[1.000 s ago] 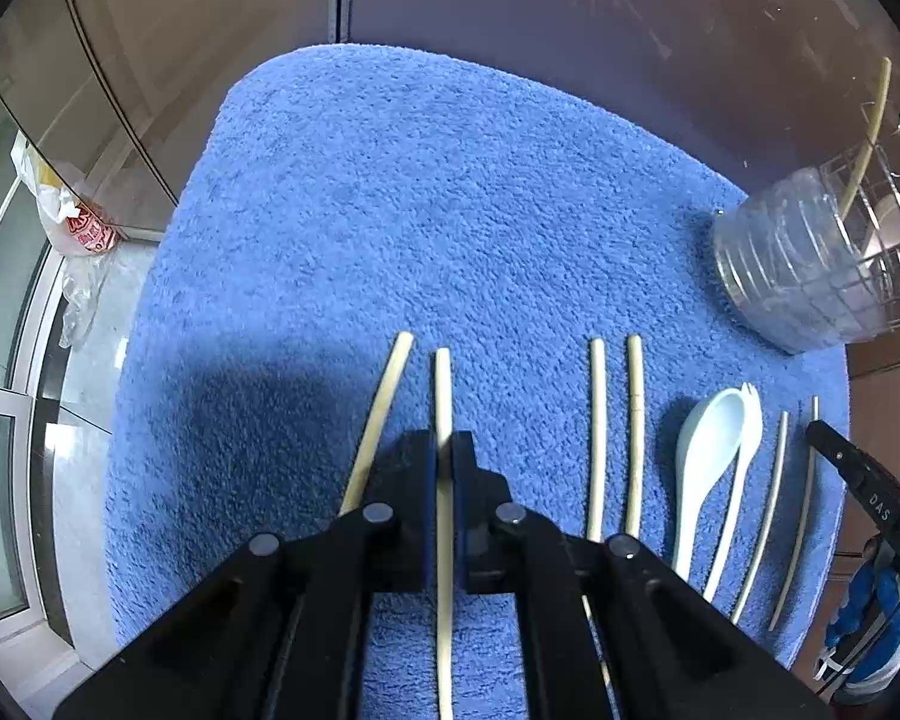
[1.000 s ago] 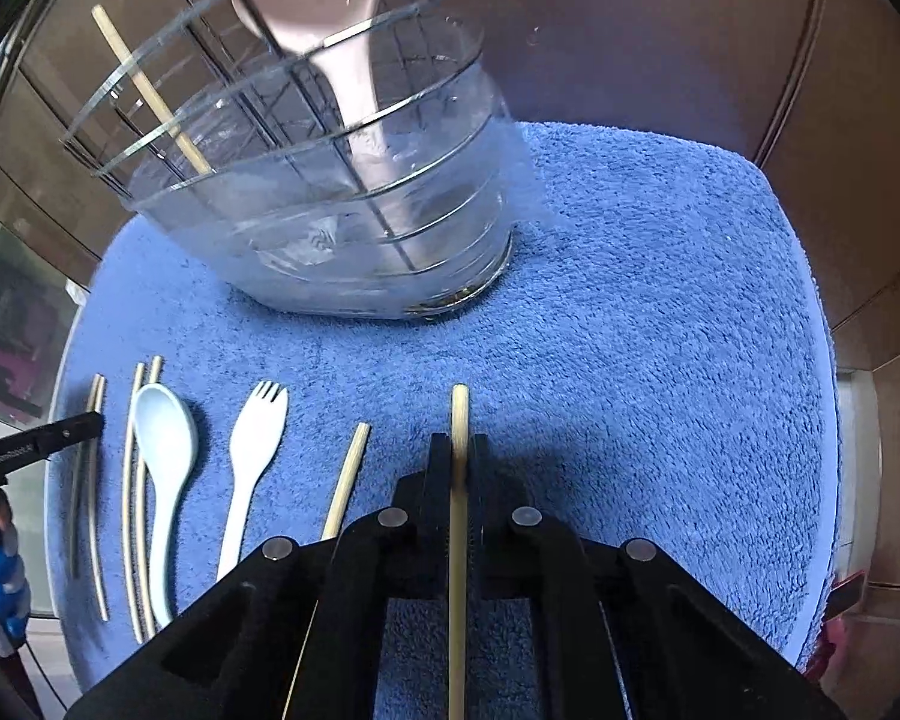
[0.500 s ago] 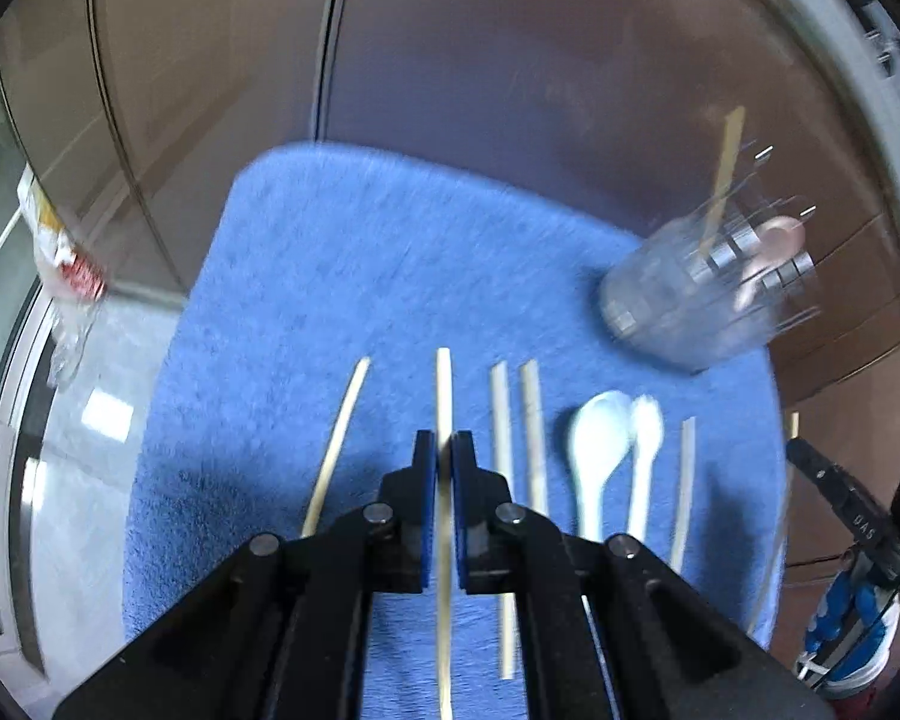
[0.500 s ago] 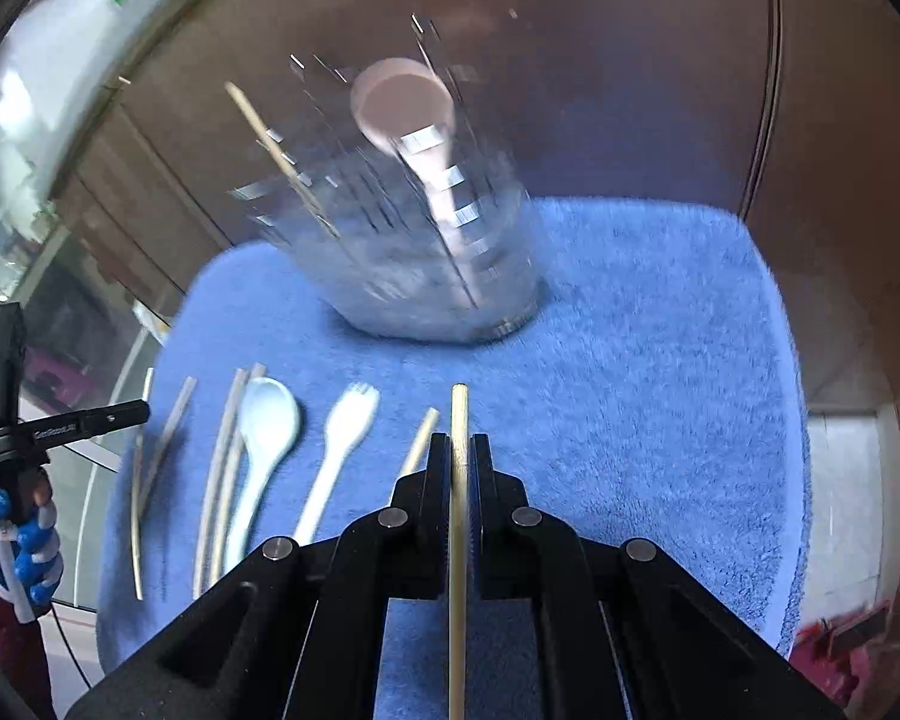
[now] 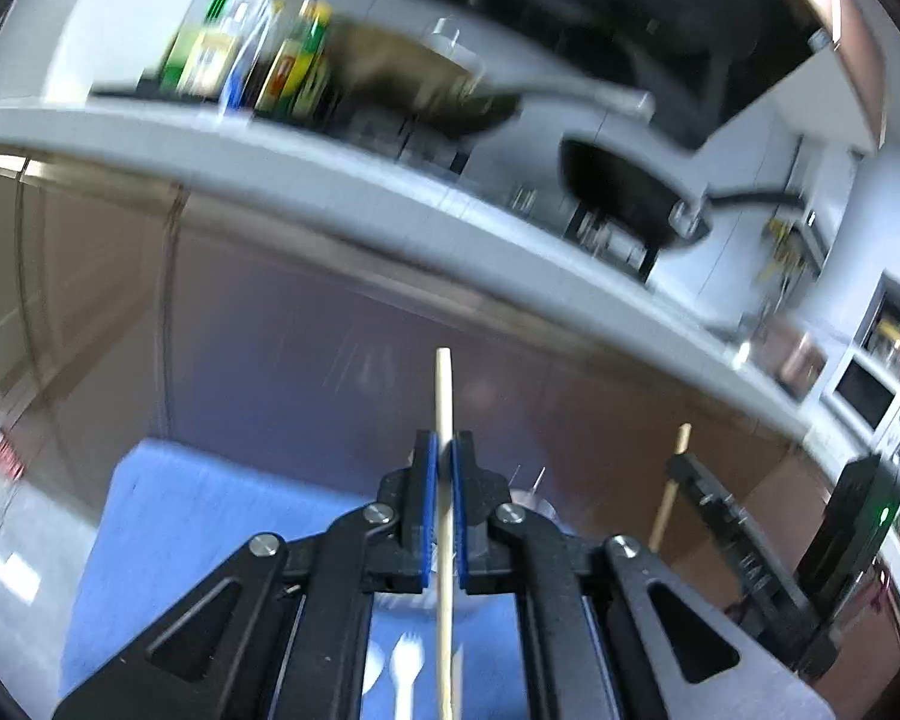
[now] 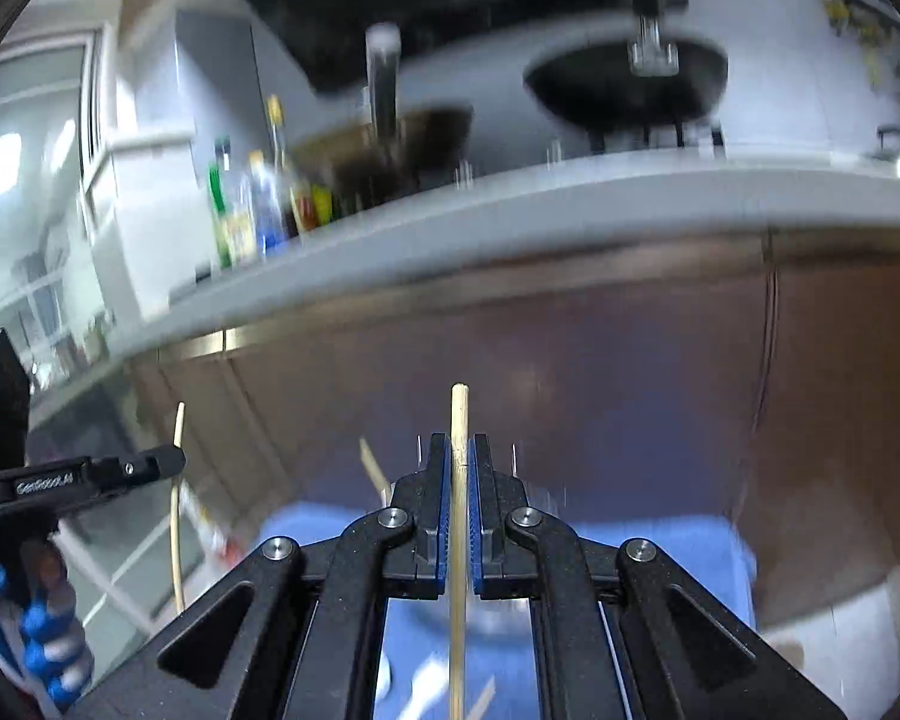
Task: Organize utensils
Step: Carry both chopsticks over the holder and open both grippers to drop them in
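My left gripper (image 5: 442, 450) is shut on a pale chopstick (image 5: 444, 396), held high above the blue towel (image 5: 168, 516) and tilted up toward the cabinets. My right gripper (image 6: 460, 450) is shut on another chopstick (image 6: 459, 414), also lifted and pointing up. The right gripper with its chopstick (image 5: 672, 492) shows at the right of the left wrist view. The left gripper with its chopstick (image 6: 177, 510) shows at the left of the right wrist view. A white fork (image 5: 405, 669) lies on the towel below. The utensil holder is mostly hidden behind my fingers.
A grey countertop (image 5: 342, 180) runs above brown cabinet fronts (image 5: 270, 324). On it stand bottles (image 5: 240, 60) and two pans (image 5: 624, 192). More chopsticks lie on the towel (image 6: 660, 534) under the right gripper, blurred.
Both grippers have lifted off the towel with their chopsticks and tilted upward, so the views swung from the towel and holder to the cabinets and countertop.
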Action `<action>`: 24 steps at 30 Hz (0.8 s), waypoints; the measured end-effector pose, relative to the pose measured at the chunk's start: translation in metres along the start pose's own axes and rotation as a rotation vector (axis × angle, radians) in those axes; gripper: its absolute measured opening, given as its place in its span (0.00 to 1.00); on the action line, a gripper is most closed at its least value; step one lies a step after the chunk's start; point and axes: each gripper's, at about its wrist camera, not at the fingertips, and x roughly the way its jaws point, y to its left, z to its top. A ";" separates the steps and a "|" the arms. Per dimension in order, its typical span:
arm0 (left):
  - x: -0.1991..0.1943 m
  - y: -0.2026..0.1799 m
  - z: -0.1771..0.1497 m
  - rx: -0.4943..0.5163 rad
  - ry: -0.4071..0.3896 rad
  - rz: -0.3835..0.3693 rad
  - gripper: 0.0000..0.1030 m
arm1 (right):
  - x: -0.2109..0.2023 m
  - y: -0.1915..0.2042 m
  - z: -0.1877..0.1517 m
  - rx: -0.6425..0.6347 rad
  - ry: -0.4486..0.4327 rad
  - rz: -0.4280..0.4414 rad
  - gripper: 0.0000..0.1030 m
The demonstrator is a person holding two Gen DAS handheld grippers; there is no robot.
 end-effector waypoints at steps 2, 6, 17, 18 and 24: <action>0.007 -0.013 0.012 0.005 -0.073 -0.008 0.04 | 0.007 0.005 0.013 -0.008 -0.079 -0.008 0.05; 0.037 -0.029 0.022 0.014 -0.175 0.007 0.04 | 0.029 0.005 0.020 -0.051 -0.175 -0.044 0.05; 0.126 -0.032 -0.024 0.088 -0.322 0.134 0.04 | 0.086 -0.024 -0.025 -0.063 -0.201 -0.113 0.05; 0.130 -0.031 -0.030 0.099 -0.329 0.144 0.05 | 0.088 -0.024 -0.031 -0.069 -0.197 -0.120 0.05; 0.133 -0.021 -0.053 0.096 -0.323 0.140 0.08 | 0.077 -0.022 -0.061 -0.107 -0.197 -0.144 0.11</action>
